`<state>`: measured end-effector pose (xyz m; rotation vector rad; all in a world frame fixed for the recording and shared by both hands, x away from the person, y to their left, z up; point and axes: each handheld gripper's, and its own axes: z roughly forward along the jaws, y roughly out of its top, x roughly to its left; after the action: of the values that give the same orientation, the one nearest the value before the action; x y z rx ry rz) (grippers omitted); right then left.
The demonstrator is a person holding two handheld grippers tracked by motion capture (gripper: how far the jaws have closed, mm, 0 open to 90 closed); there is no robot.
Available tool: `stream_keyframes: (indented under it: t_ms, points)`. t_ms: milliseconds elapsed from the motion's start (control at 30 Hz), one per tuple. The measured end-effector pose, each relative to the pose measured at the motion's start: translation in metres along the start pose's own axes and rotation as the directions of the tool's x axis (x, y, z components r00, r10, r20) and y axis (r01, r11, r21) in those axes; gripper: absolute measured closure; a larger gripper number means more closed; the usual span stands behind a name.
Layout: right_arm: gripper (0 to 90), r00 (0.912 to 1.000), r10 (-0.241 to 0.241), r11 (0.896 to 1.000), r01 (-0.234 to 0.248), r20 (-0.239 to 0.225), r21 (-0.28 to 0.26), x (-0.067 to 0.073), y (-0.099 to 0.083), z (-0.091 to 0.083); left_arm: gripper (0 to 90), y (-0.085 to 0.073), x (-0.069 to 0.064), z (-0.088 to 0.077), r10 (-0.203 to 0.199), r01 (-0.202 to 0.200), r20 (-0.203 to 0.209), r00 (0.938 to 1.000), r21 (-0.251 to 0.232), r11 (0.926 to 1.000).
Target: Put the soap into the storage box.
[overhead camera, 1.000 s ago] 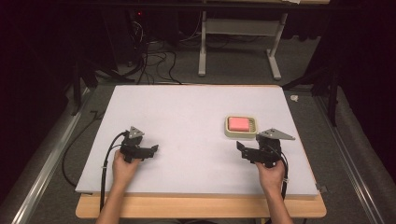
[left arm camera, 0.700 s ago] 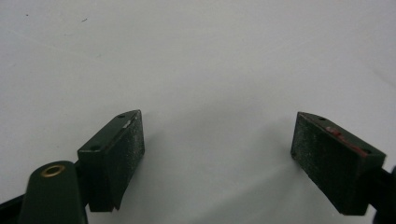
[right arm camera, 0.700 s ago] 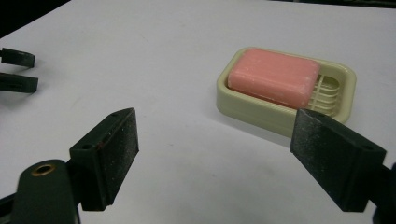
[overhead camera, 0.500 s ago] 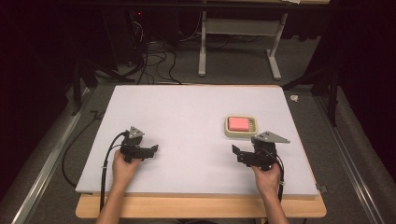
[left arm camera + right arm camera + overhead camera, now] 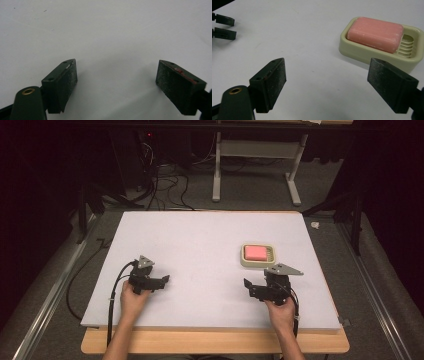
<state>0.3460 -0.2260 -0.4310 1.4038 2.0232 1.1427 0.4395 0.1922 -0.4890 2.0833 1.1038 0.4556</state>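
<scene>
- High view: a white table (image 5: 200,245) carries a cream dish (image 5: 258,256) on its right half, with a pink soap (image 5: 255,252) lying in it.
- High view: the right gripper (image 5: 248,288) sits low on the table's right side, near the front edge, held in the person's right hand (image 5: 281,312). The dish is just beyond it, apart from it. Its jaws point left, and their spread is too small to judge here.
- High view: the left gripper (image 5: 165,281) rests on the table's left side, held in the left hand (image 5: 132,297), well apart from the dish. A black cable (image 5: 114,292) loops from it towards the front edge.
- Left gripper view: the left gripper (image 5: 116,75) has its jaws spread wide, with only bare white table between them and nothing gripped.
- Right gripper view: the right gripper (image 5: 327,77) has its jaws spread wide and holds nothing. The dish (image 5: 362,51) lies ahead and to the right, just past the right jaw's tip. The soap (image 5: 375,33) fills the dish's left part, leaving a ribbed floor (image 5: 407,45) bare at its right end.
- Right gripper view: the left gripper's jaw tips (image 5: 223,26) show at the far upper left, slightly parted.
</scene>
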Motion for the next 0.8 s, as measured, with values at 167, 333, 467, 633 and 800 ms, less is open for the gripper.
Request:
stream_keyframes:
  t_ms: [167, 333, 467, 633, 800]
  points:
    - [15.8, 1.0000, -0.005, 1.000, 0.005, -0.002, 0.003, 0.001, -0.002, 0.002, 17.9, 0.000, 0.000, 0.000, 0.000, 0.000, 0.000, 1.0000, 0.000, 1.0000]
    - [16.0, 1.0000, -0.006, 1.000, 0.006, -0.001, 0.012, 0.003, -0.006, 0.003, 17.9, 0.000, 0.000, 0.000, -0.001, 0.001, 0.000, 1.0000, -0.001, 1.0000]
    - [16.2, 1.0000, -0.005, 1.000, 0.005, -0.005, 0.016, 0.004, -0.008, 0.005, 17.9, 0.000, 0.000, 0.000, 0.000, 0.000, 0.000, 1.0000, 0.000, 1.0000]
    - [16.4, 0.9999, -0.006, 1.000, 0.006, -0.009, 0.024, 0.005, -0.011, 0.007, 17.9, 0.000, 0.000, 0.000, -0.001, 0.001, 0.000, 1.0000, -0.001, 1.0000]
    - [16.6, 0.9999, -0.009, 0.999, 0.010, -0.012, 0.031, 0.006, -0.012, 0.009, 17.9, 0.000, 0.000, 0.000, 0.000, 0.000, 0.000, 1.0000, 0.000, 1.0000]
